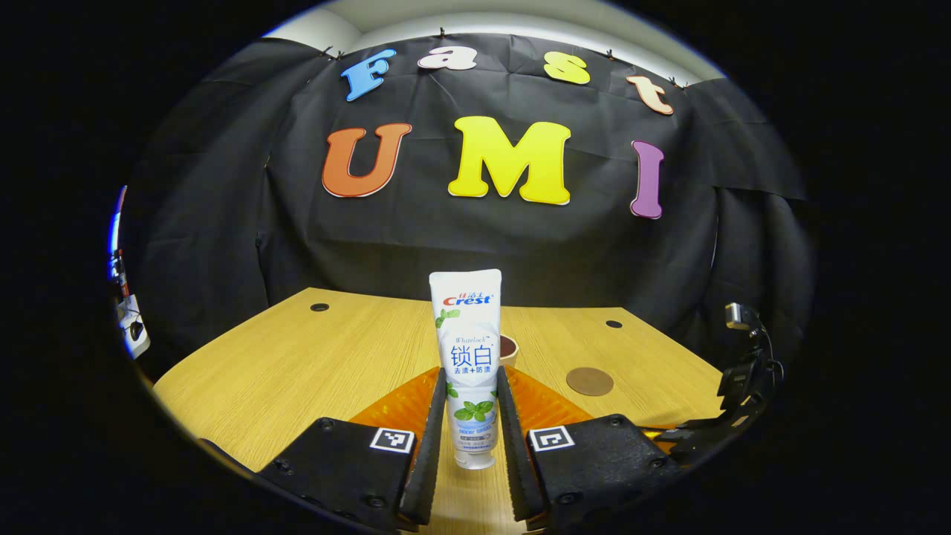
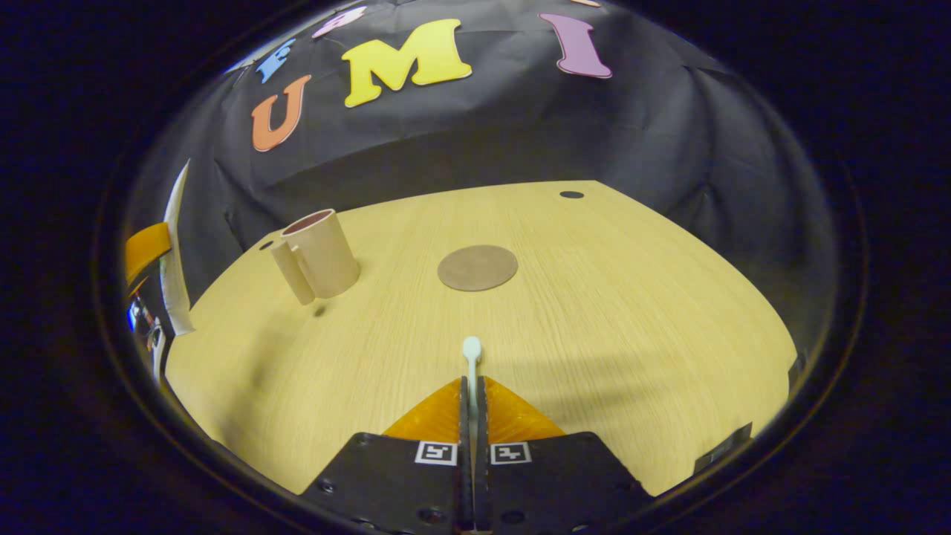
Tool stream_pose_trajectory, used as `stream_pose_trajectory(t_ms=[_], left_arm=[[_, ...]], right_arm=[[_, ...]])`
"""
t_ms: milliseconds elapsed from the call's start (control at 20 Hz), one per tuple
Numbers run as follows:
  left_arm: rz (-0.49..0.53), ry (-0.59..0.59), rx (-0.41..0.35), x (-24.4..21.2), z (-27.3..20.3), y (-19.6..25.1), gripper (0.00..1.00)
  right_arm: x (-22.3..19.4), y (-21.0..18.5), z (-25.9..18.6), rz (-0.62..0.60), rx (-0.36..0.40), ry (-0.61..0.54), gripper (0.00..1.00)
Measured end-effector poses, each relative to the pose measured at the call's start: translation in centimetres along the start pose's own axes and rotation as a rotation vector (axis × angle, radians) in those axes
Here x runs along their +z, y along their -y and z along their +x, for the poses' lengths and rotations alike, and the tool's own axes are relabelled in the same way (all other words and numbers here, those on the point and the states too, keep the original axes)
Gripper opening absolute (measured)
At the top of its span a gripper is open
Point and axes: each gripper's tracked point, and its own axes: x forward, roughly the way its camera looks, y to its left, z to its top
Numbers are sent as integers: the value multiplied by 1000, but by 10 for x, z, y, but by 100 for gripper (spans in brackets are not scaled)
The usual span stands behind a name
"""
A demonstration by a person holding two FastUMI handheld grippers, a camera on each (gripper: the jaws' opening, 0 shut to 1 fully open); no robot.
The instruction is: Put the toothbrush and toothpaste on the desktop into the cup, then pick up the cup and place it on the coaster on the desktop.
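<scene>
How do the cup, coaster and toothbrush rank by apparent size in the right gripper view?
1. cup
2. coaster
3. toothbrush, partly hidden inside the right gripper, so its rank is unsure.

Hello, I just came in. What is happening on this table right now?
A person works with two handheld grippers. The left gripper is shut on a toothpaste tube, held upright, cap down. The right gripper is shut on a toothbrush, whose end pokes out past its fingers. The cup stands empty on the wooden table, apart from the round coaster. Nothing is in the cup yet.
</scene>
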Motion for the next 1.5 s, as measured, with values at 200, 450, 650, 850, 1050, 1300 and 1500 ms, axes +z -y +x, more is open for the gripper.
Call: stream_pose_trajectory(t_ms=[200,450,650,850,1050,1300,1500], left_arm=[[-10,61,-15,29,18,2,42],[-12,110,-36,61,46,3,42],[-11,135,-48,78,79,6,42],[8,142,-66,76,109,17,42],[11,126,-73,64,141,23,42],[10,91,-68,46,172,26,42],[22,87,-57,39,184,22,43]], right_arm=[[12,-3,-14,20,53,38,1],[28,-3,-34,11,74,97,2],[35,-6,-47,-17,90,127,2],[44,-9,-57,-55,97,168,2],[49,-6,-56,-47,116,166,1],[52,0,-54,-38,116,170,1],[52,-5,-51,-51,129,164,1]])
